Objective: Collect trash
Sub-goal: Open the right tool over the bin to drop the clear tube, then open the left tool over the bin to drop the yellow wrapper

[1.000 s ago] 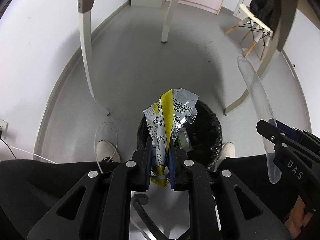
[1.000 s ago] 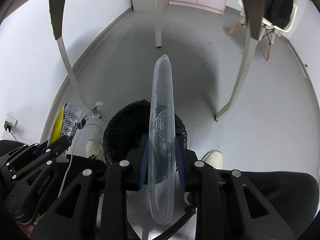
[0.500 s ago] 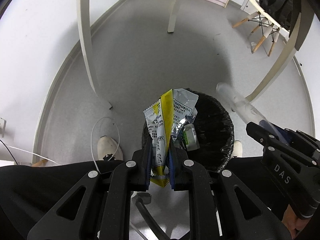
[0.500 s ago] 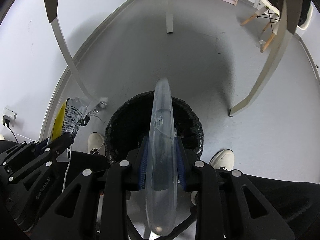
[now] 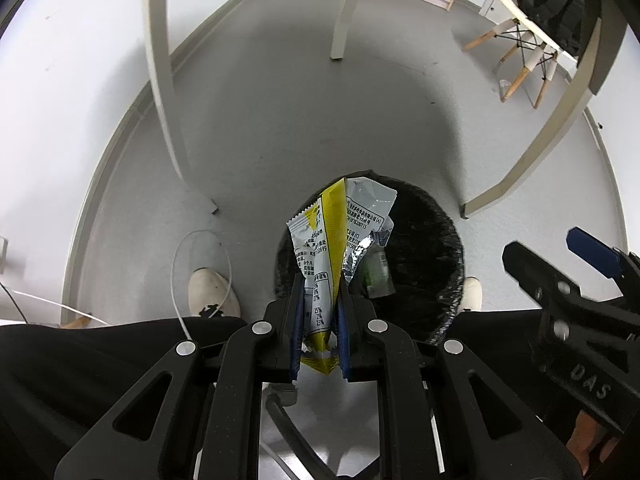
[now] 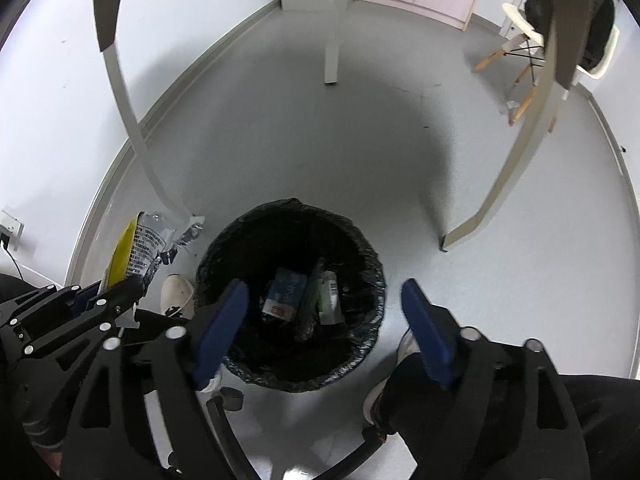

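Note:
A round bin with a black liner (image 6: pixel 362 256) (image 5: pixel 448 240) stands on the grey floor, with cartons and wrappers (image 6: pixel 286 294) lying in it. My left gripper (image 5: pixel 319 300) is shut on a yellow and silver snack wrapper (image 5: pixel 332 232), held above the bin's near left rim. In the right wrist view that wrapper (image 6: pixel 138 244) shows left of the bin. My right gripper (image 6: pixel 324 300) hangs over the bin's mouth, its jaws opening wide with nothing between the blue pads (image 6: pixel 424 320).
White table legs (image 6: pixel 140 136) (image 6: pixel 508 184) stand left and right behind the bin, a third (image 6: pixel 332 24) farther back. A person's white shoes (image 6: pixel 176 292) (image 5: pixel 214 292) and dark trousers flank the bin. A chair with a black bag (image 5: pixel 536 36) is at the far right.
The right gripper's jaws spread apart and the clear plastic piece it held is gone from between them. Both grippers sank toward the bin. The left gripper kept its grip on the wrapper.

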Available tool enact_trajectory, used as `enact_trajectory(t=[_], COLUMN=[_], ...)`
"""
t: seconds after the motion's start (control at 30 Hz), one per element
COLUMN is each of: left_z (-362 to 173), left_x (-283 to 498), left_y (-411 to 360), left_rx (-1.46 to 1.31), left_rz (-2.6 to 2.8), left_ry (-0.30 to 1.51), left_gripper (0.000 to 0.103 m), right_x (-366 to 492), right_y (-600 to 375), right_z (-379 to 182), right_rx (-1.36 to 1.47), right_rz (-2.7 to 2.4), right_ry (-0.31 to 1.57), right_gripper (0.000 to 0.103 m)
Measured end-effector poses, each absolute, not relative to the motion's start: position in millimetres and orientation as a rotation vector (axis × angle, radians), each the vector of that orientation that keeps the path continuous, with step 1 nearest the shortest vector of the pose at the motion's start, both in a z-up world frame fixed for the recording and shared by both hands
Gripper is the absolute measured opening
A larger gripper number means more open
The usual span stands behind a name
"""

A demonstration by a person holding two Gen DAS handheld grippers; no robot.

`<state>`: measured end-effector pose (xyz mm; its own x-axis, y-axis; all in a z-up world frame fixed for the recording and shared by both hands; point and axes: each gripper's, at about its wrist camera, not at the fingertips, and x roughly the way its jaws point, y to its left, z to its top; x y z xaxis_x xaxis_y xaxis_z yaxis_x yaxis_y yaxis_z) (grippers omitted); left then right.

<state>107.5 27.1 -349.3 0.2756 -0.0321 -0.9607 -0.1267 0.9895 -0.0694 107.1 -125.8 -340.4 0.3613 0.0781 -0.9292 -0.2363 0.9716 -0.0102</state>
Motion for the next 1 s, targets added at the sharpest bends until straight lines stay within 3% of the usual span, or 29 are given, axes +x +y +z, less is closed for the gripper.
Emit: enact_trajectory(t=[0.2,0.57,0.77,1.0], left_z=[-347.9,-354.0,-357.8,-357.3], left_x=[110.0,117.8,117.6,120.7], left_y=[0.1,-46.3,-53.8,-52.7], left_rx=[-0.110,-0.064,-0.052,-0.055], left_rz=[0.006,-0.069,-0.070,-0.046], left_ry=[1.287,1.301,1.314,1.311], left_gripper=[0.014,0.015,0.022,0.046], right_x=[101.7,96.3,96.5,99.1], right_y=[-156.0,-209.9,-221.4,-220.8], right_z=[-335.3,-337.7,-338.6,-339.4], right_rx=[-0.127,-0.065,-0.048,-0.050], right_rz=[0.157,0.071,0.056,0.061], right_ry=[1.161,1.176,1.192,1.198], right_gripper=[0.093,0.094,0.094,0.094])
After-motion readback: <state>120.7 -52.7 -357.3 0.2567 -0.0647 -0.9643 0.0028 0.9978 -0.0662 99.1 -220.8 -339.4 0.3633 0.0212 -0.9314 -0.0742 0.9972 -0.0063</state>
